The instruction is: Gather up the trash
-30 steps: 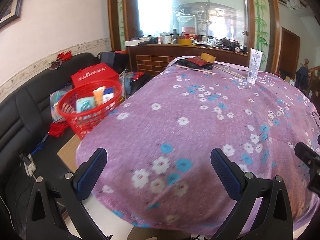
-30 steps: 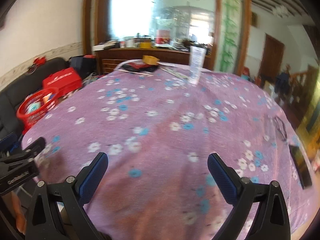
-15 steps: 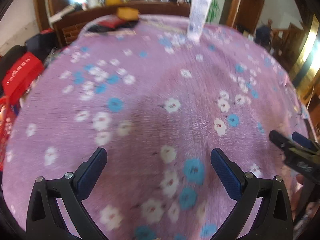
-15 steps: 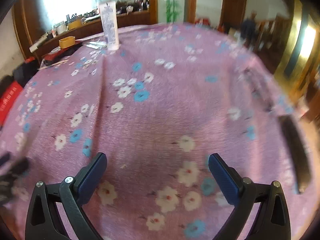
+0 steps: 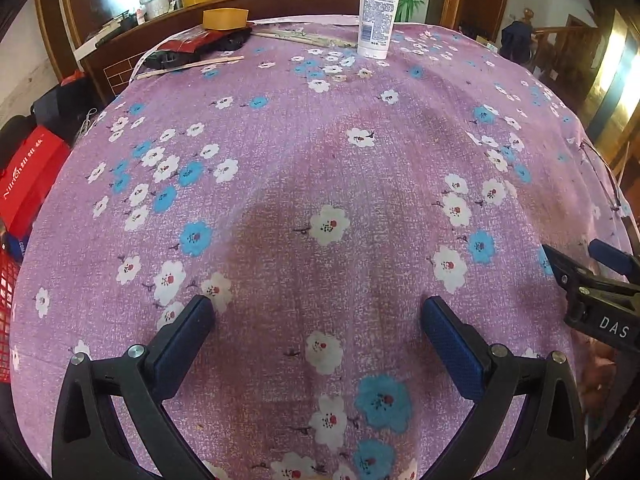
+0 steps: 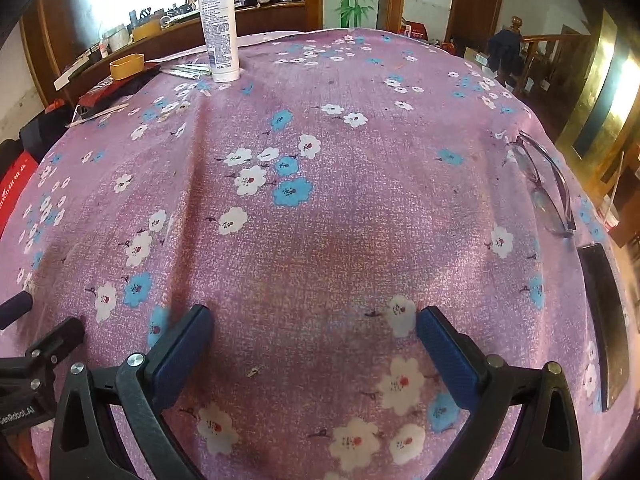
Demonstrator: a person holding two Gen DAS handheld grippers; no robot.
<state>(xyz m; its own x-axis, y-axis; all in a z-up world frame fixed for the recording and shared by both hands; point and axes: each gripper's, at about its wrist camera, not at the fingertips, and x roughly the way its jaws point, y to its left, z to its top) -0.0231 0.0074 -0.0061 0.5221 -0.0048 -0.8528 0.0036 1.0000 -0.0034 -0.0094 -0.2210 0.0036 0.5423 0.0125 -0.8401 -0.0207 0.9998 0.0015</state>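
Note:
My left gripper (image 5: 316, 312) is open and empty over the near part of a table with a purple flowered cloth (image 5: 320, 152). My right gripper (image 6: 314, 320) is open and empty beside it, over the same cloth (image 6: 340, 220). At the far left of the table lie a red wrapper on a black tray (image 5: 192, 46), wooden chopsticks (image 5: 192, 66) and more sticks (image 5: 304, 36). A small pale crumb (image 6: 253, 371) lies between the right gripper's fingers. The red basket's edge (image 5: 6, 312) shows at the left border.
A white lotion tube (image 5: 380, 8) stands at the far side; it also shows in the right wrist view (image 6: 220, 28). A yellow box (image 6: 127, 65) sits far left. Glasses (image 6: 540, 184) and a black phone (image 6: 604, 328) lie at the right edge. A red carton (image 5: 28, 184) lies left of the table.
Both grippers have swung right from the sofa and red basket side and tilted down over the table. Both stay open and empty.

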